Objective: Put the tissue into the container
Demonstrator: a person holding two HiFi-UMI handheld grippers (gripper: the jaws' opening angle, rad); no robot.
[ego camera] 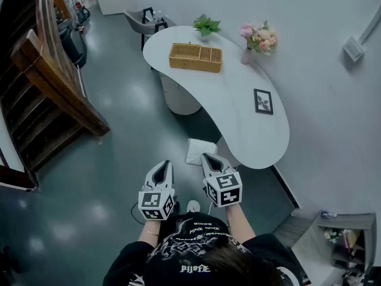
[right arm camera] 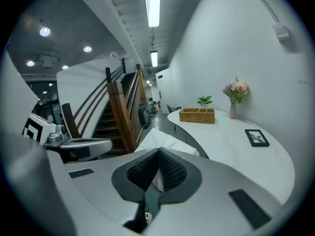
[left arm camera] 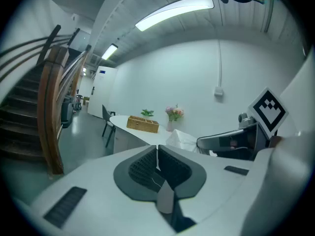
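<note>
Gripping tissue [right arm camera: 165, 141]: right gripper [right arm camera: 160, 150] jaws clamped on its near edge, the white pack jutting just past the tips | left gripper [left arm camera: 157, 147] jaws closed together, holding nothing, just beside the right | wicker container [ego camera: 195, 57] on white table [ego camera: 238, 97], well ahead of both tips, apart from the tissue
</note>
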